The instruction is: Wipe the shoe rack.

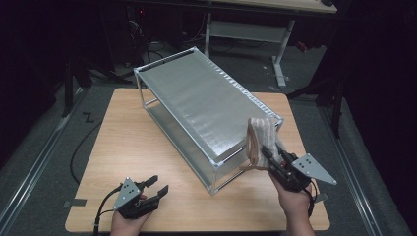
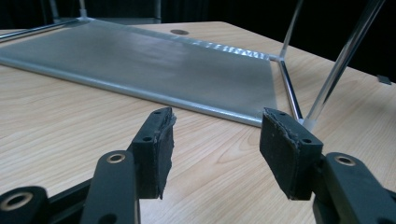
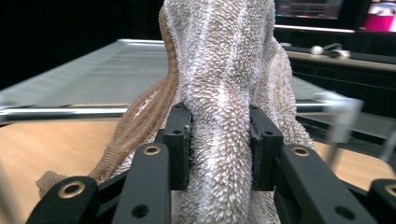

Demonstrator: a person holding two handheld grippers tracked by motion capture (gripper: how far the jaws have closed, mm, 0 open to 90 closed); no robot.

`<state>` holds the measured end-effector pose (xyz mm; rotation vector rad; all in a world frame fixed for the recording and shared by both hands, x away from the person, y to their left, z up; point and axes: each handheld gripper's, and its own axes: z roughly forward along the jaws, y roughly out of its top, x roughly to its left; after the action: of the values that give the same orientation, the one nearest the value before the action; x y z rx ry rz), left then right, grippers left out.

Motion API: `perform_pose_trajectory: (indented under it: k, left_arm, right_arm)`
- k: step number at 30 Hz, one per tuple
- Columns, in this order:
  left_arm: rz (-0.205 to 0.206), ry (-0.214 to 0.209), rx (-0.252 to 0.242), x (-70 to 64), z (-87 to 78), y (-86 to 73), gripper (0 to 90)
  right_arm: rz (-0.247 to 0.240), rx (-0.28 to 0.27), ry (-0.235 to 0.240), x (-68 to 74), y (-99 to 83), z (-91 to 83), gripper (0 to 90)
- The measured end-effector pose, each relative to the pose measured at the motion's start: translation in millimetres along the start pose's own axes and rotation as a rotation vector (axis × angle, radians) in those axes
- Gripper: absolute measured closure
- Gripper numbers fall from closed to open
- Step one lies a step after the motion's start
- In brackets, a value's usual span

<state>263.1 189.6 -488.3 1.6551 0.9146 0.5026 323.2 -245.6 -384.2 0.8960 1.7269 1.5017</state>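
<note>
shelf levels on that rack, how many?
2. Upper shelf tops the metal rack; lower shelf sits near the table, beyond the open left hand-held gripper. Nothing suggests a hidden third.

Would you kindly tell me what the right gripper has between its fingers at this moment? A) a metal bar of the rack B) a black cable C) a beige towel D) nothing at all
C: in the right gripper view the right gripper has both fingers pressed into the beige towel, and the high view shows it lifted beside the rack.
</note>
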Motion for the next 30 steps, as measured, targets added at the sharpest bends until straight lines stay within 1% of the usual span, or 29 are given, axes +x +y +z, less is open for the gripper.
perform_pose_trajectory:
  k: [1, 10, 12, 15, 17, 19, 21, 22, 25, 26, 28, 30]
  left_arm:
    - [0.003, -0.008, 0.003, -0.1, 1.9, 0.8, 44.9]
    - [0.014, -0.061, 0.004, -5.1, 17.5, 6.0, 44.8]
    - [0.015, -0.066, 0.005, -5.5, 19.0, 6.4, 44.8]
    - [0.017, -0.069, 0.008, -6.1, 20.6, 6.4, 44.8]
    - [0.017, -0.068, 0.009, -6.1, 20.1, 6.0, 44.8]
    - [0.013, -0.063, 0.008, -5.6, 18.7, 5.3, 44.8]
    - [0.011, -0.053, 0.009, -4.6, 15.8, 4.3, 44.8]
    - [0.01, -0.049, 0.009, -4.2, 14.6, 3.9, 44.7]
    - [0.004, -0.032, 0.007, -2.0, 9.2, 2.7, 44.7]
    - [0.002, -0.029, 0.004, -1.3, 7.9, 2.4, 44.8]
    - [0.0, -0.022, 0.005, -0.2, 5.8, 1.9, 44.8]
    - [-0.004, -0.017, 0.006, 0.3, 4.3, 1.4, 44.8]
  right_arm:
    - [-0.008, 0.002, 0.012, 6.4, 0.0, -1.0, 66.2]
    - [-0.078, -0.001, 0.185, 66.1, 3.5, -11.4, 66.0]
    - [-0.089, -0.001, 0.212, 75.6, 4.0, -13.3, 65.9]
    - [-0.101, -0.004, 0.222, 82.1, 3.9, -13.6, 66.0]
    - [-0.1, 0.0, 0.213, 79.4, 3.2, -12.7, 66.0]
    - [-0.081, 0.0, 0.194, 71.9, 1.8, -10.5, 66.0]
    - [-0.075, 0.004, 0.155, 62.4, 0.3, -8.8, 66.1]
    - [-0.062, 0.003, 0.133, 55.0, -0.2, -7.7, 66.1]
    - [-0.044, 0.001, 0.072, 35.1, -2.3, -5.4, 66.1]
    - [-0.034, 0.006, 0.043, 25.3, -4.1, -4.7, 66.1]
    - [-0.006, 0.011, -0.007, 9.5, -7.9, -4.3, 66.1]
    - [0.021, 0.018, -0.049, -3.4, -11.3, -5.2, 66.2]
